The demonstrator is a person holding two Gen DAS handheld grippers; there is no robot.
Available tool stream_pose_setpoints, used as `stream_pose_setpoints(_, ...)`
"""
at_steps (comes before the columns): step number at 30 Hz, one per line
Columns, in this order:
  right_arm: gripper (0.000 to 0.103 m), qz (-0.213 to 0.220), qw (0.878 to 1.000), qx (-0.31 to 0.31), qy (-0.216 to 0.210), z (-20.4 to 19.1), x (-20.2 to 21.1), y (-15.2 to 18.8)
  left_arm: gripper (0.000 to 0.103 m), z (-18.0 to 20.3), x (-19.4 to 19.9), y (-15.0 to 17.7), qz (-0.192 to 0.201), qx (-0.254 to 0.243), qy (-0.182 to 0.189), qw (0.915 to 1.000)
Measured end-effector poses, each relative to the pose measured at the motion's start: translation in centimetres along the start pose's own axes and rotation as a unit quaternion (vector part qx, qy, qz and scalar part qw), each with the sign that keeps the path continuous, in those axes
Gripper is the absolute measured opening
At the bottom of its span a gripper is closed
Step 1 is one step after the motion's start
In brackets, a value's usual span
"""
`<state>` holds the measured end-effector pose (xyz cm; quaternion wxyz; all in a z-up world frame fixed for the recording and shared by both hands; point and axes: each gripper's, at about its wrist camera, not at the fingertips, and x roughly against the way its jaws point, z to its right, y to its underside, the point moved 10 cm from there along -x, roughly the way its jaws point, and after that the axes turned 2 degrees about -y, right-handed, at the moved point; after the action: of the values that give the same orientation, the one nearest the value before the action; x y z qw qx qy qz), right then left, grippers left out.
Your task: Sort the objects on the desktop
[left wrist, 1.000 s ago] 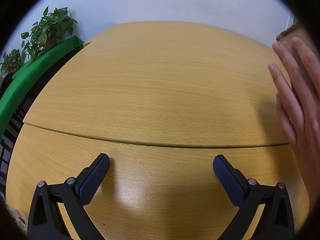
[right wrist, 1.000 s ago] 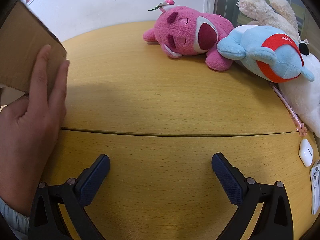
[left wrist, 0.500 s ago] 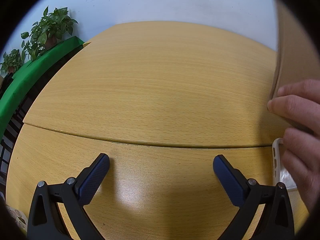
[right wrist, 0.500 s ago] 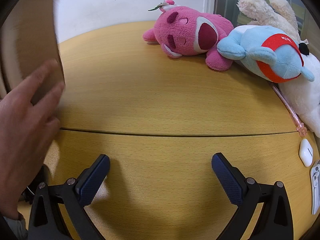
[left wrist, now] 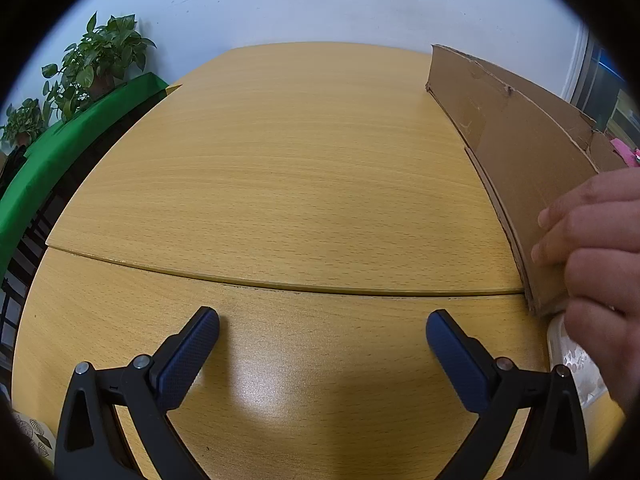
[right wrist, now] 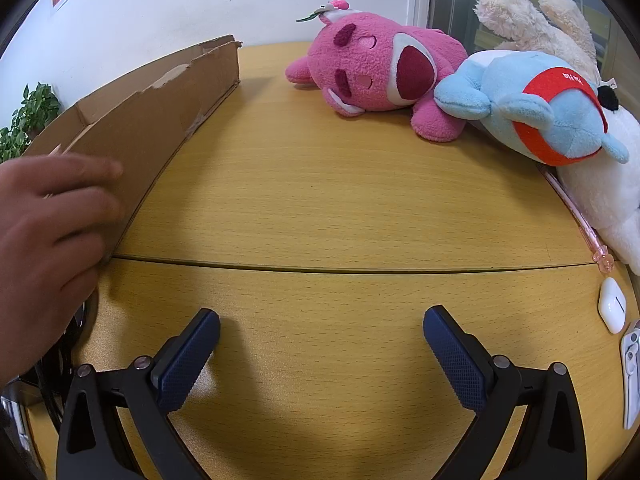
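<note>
A shallow brown cardboard box (left wrist: pixel 516 148) stands on the wooden table (left wrist: pixel 280 168) between the two grippers; it also shows in the right wrist view (right wrist: pixel 156 120). A bare hand (right wrist: pixel 48 240) rests on its near end, also seen in the left wrist view (left wrist: pixel 592 248). A pink plush (right wrist: pixel 380 68), a light blue plush (right wrist: pixel 532 108) and a white plush (right wrist: pixel 600 184) lie at the back right. A white earbud case (right wrist: pixel 612 304) and a pink pen (right wrist: pixel 580 220) lie at the right. My left gripper (left wrist: pixel 322 340) and right gripper (right wrist: pixel 320 340) are open and empty over the table.
A clear phone case (left wrist: pixel 576 364) lies partly under the hand by the box's near end. A white object (right wrist: pixel 630 376) lies at the right edge. Dark cables (right wrist: pixel 60 364) sit at the lower left. Potted plants (left wrist: pixel 96 64) on a green ledge stand beyond the table's left side.
The hand has set the cardboard box down on the table between the grippers, from held up and tilted to standing flat. Both grippers have stayed still and open.
</note>
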<state>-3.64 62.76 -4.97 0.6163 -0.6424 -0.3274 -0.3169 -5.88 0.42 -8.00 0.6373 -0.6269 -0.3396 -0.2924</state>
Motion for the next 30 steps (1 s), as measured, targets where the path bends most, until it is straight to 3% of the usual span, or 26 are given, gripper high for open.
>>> stream_pose_setpoints(17,0.103,0.001,1.000,0.000,0.000,0.07,-0.09,0.00,0.103,-0.01,0.01,0.05,-0.002,0.000,0.000,1.0000)
stream_pose_setpoints(30,0.103,-0.011,0.998,-0.048,0.030,0.23,-0.14,0.20,0.103,-0.03,-0.03,0.28,-0.001,-0.001,0.000,1.0000)
